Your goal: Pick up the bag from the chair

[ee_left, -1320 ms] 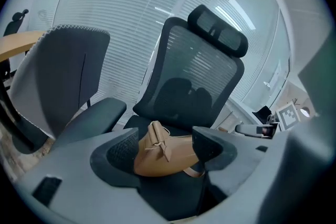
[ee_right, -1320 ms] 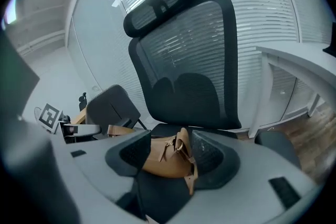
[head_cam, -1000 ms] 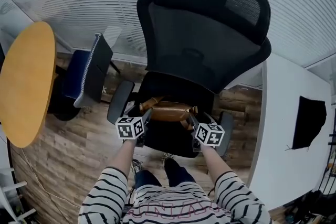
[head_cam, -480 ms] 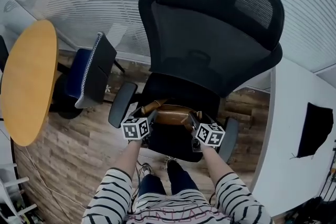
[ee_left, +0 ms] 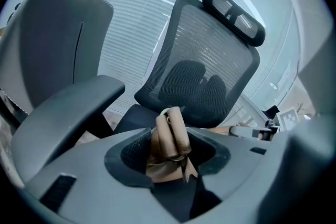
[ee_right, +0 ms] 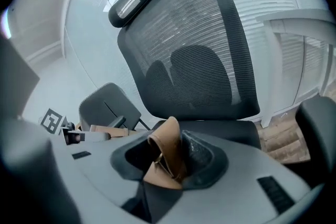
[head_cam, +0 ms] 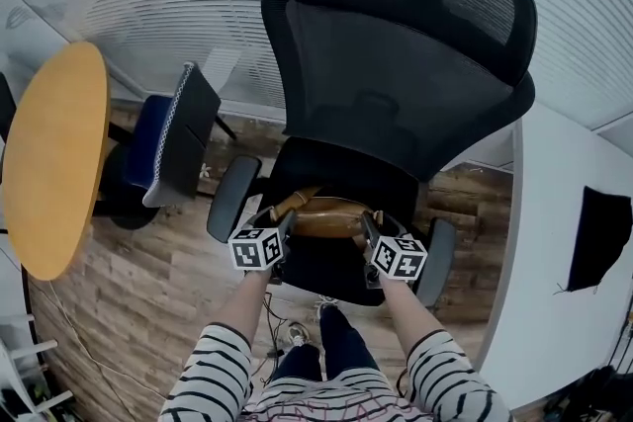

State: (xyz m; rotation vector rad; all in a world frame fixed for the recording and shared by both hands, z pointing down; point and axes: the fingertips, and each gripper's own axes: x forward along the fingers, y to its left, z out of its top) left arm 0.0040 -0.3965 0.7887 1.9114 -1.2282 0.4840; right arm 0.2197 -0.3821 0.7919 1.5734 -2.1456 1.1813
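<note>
Both jaws just closed: left gripper [ee_left: 169, 145] pinches bag [head_cam: 326, 215] by its strap, right gripper [ee_right: 167, 162] pinches far end. Risk: soft leather slips, bag sags if I lift unevenly.

Nothing legible; pink print on the striped shirt [head_cam: 336, 407] seems cut off.

Bag [head_cam: 329, 214] — ends hidden behind left gripper [head_cam: 285, 223], right gripper [head_cam: 367, 228].

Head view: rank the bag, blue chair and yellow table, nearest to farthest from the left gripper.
1. The bag, on the seat; the left gripper has just been closing its jaws around it.
2. Blue chair, upper left.
3. Yellow table, far left.
</note>
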